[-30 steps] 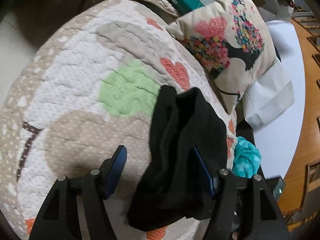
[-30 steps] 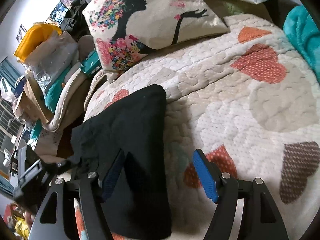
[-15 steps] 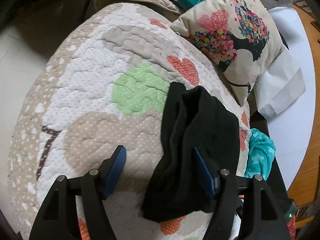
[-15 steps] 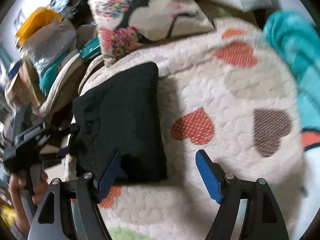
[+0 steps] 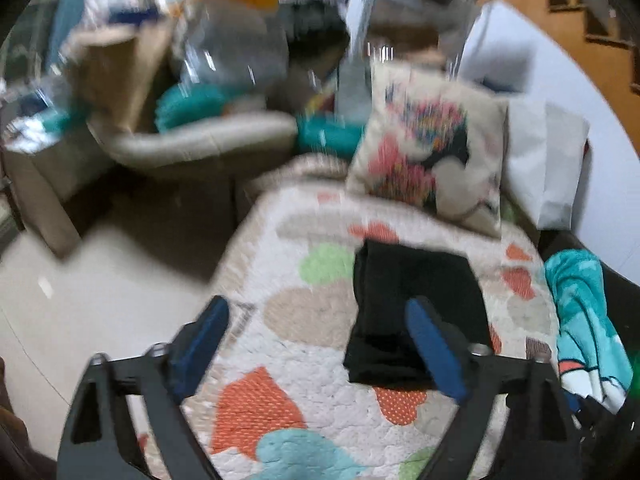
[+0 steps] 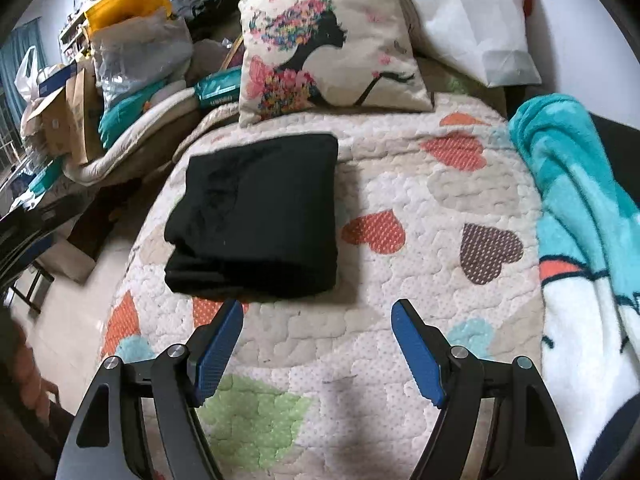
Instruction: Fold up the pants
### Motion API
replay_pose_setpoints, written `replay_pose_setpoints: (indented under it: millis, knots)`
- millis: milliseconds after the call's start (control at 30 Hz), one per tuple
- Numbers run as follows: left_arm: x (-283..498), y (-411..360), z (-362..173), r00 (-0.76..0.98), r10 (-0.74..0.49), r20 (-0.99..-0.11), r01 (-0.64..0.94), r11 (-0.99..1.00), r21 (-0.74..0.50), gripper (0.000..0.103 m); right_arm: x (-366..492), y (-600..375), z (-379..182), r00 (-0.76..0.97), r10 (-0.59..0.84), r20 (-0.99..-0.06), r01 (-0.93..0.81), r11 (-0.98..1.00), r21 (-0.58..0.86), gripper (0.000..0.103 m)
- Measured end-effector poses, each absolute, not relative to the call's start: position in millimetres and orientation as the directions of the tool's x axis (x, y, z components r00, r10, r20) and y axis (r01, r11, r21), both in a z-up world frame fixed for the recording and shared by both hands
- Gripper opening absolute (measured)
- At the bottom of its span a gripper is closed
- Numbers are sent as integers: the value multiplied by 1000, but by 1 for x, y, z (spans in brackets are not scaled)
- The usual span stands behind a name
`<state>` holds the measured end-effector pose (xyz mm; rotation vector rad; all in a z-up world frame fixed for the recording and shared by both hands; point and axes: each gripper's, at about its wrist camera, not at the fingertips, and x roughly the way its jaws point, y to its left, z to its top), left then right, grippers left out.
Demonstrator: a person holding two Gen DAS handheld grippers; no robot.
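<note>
The black pants [image 6: 260, 212] lie folded into a compact rectangle on the heart-patterned quilt [image 6: 400, 264]. They also show in the blurred left wrist view [image 5: 412, 308]. My right gripper [image 6: 316, 344] is open and empty, held above the quilt, nearer than the pants. My left gripper [image 5: 316, 340] is open and empty, pulled back from the pants, with its right finger [image 5: 432, 356] in front of their edge.
A floral cushion [image 6: 328, 40] and a white pillow [image 6: 468, 20] lie behind the pants. A teal blanket [image 6: 576, 200] lies at the right. Bags and boxes [image 6: 120, 60] are piled on the left beyond the bed. Floor [image 5: 100, 300] lies left of the bed.
Both grippers have drawn back and up from the pants, which now lie flat and free on the quilt. The left view swung fast and is blurred.
</note>
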<state>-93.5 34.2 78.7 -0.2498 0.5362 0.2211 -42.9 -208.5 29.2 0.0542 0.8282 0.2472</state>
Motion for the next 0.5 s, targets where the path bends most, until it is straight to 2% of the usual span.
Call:
replay_pose_setpoints:
  millis: [33, 100, 167, 233, 400, 500]
  knots:
    - [-103, 31, 84, 858, 162, -488, -275, 947, -169, 103, -44, -209, 32, 659, 239, -713, -194, 970, 146, 81]
    - [-122, 25, 95, 891, 221, -397, -292, 948, -128, 103, -48, -209, 39, 682, 241, -691, -192, 970, 149, 81]
    - [-122, 16, 101, 887, 268, -375, -311, 948, -60, 103, -51, -208, 43, 700, 236, -674, -196, 971, 138, 81]
    - [-116, 10, 102, 874, 277, -398, -307, 952, -10, 103, -54, -205, 45, 710, 230, -666, -201, 972, 122, 81]
    - [-106, 8, 93, 841, 162, -517, -226, 972, -63, 103, -54, -199, 46, 722, 220, -656, -208, 973, 98, 81]
    - [-102, 7, 88, 819, 124, -560, -203, 976, -82, 103, -52, -196, 43, 722, 219, -656, -211, 973, 93, 81]
